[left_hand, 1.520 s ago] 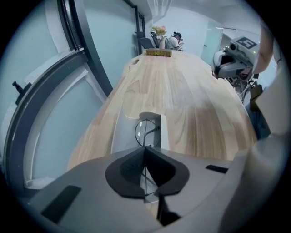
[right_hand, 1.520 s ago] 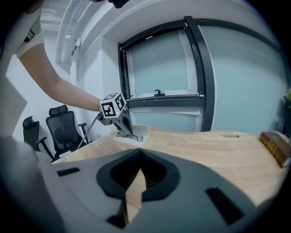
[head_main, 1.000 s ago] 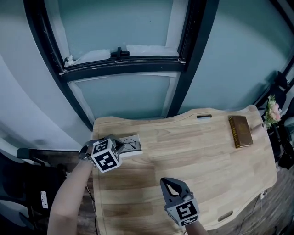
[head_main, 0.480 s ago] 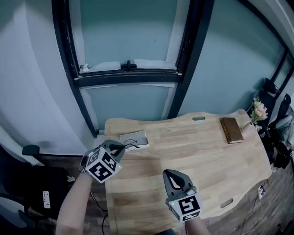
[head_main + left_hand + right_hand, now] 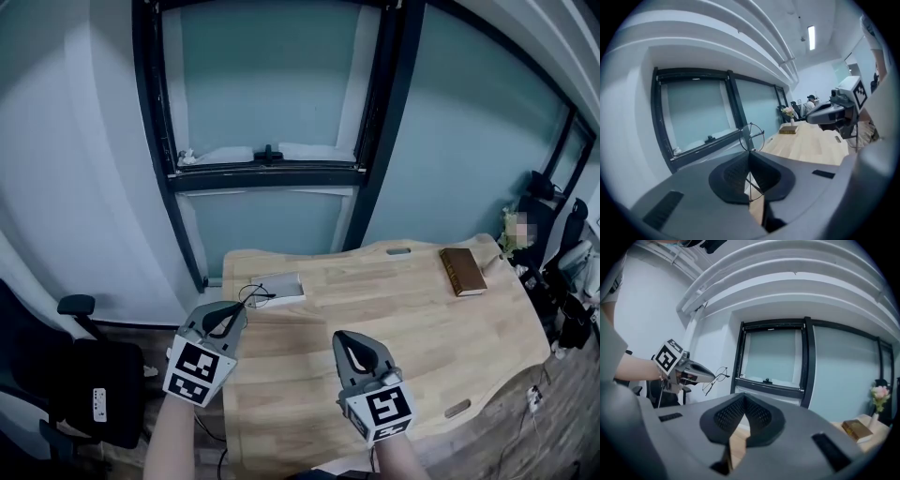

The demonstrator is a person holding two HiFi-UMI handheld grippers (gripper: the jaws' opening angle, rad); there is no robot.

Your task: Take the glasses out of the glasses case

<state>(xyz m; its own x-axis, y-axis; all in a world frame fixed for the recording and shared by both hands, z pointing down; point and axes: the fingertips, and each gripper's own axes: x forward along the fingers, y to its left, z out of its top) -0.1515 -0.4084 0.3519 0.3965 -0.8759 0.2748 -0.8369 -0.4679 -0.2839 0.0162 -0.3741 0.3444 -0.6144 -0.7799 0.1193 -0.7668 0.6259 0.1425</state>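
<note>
table (image 5: 422,328): pale wood, wavy edge | glasses case (image 5: 281,286): flat pale rectangle at its far left corner | right gripper (image 5: 343,337): ribbed pads together, empty | left gripper (image 5: 240,309): pinching thin round wire glasses (image 5: 253,293), airborne near case

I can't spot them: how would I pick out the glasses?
Find the wooden table below the dark-framed window. At its far left corner, near the pale case, the left claw pinches the glasses. They are thin round wire rims, unlike the solid brown book.
</note>
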